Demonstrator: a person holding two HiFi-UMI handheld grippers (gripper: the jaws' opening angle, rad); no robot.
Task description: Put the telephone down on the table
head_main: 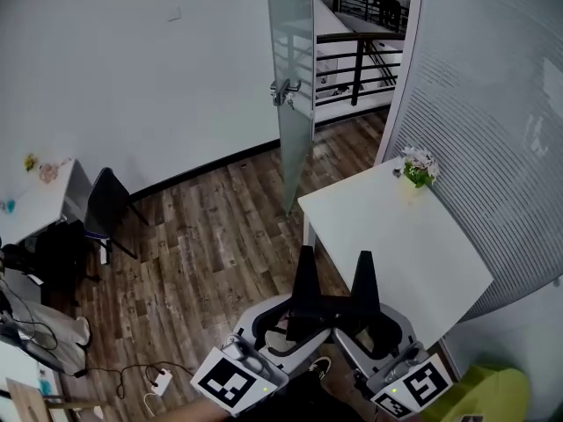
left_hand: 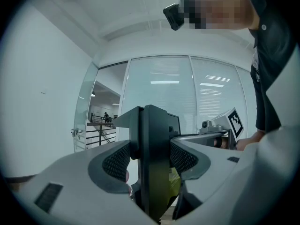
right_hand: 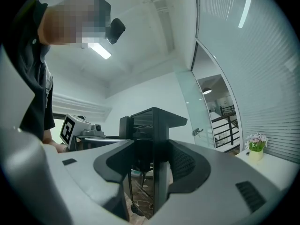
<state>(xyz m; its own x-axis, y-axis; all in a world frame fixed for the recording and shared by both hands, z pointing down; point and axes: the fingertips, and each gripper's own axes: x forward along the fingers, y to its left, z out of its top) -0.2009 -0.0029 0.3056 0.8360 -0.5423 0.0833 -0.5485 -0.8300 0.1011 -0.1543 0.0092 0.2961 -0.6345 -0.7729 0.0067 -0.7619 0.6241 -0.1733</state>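
Left claw [head_main: 306,260] pinched tight on nothing, right claw [head_main: 365,265] the same, both at bottom centre. The white desk [head_main: 396,236] lies right of centre, with a flower pot [head_main: 419,170] at its upper corner.

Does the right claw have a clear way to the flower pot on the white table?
Probably yes: only bare table lies between the right claw and the flower pot, though the claw is shut.

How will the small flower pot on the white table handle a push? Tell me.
The flower pot looks small and narrow, so probably light and apt to tip. It stands near the table corner, so a push might send it off.
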